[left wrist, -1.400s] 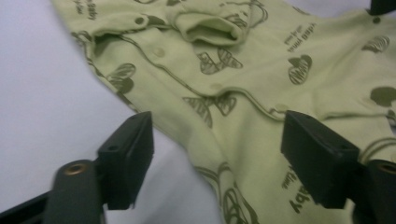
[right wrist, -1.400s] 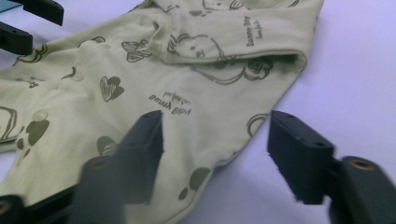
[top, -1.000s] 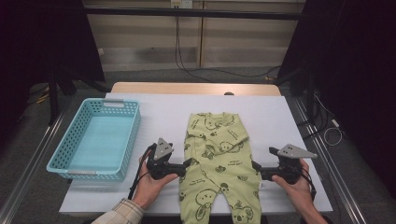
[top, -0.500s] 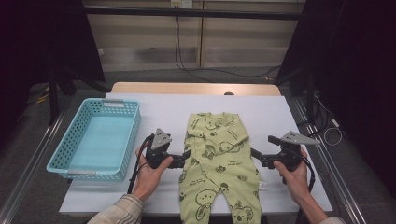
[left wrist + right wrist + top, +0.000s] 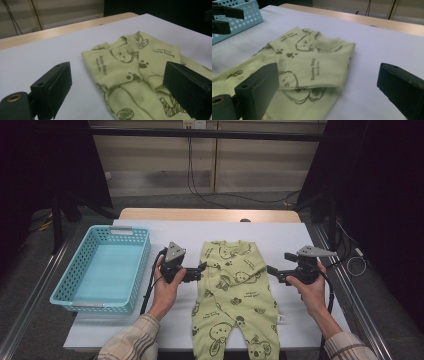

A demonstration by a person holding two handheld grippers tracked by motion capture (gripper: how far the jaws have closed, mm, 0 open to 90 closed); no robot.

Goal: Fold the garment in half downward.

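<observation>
Nearby, a blue basket (image 5: 102, 270) sits left of the romper (image 5: 235, 295).

Bare table (image 5: 280, 237) btwn basket (image 5: 102, 267) & romper (image 5: 232, 290)

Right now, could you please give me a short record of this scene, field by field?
Garment: yellow-green baby romper with animal prints, lying flat on the white table, sleeves folded in over the chest
Basket: light blue basket, empty, left of the romper
Left gripper: jaws open, nothing between them, at the romper's left edge
Right gripper: jaws open, nothing between them, beside the romper's right edge
Contact: neither gripper grips the cloth
</observation>
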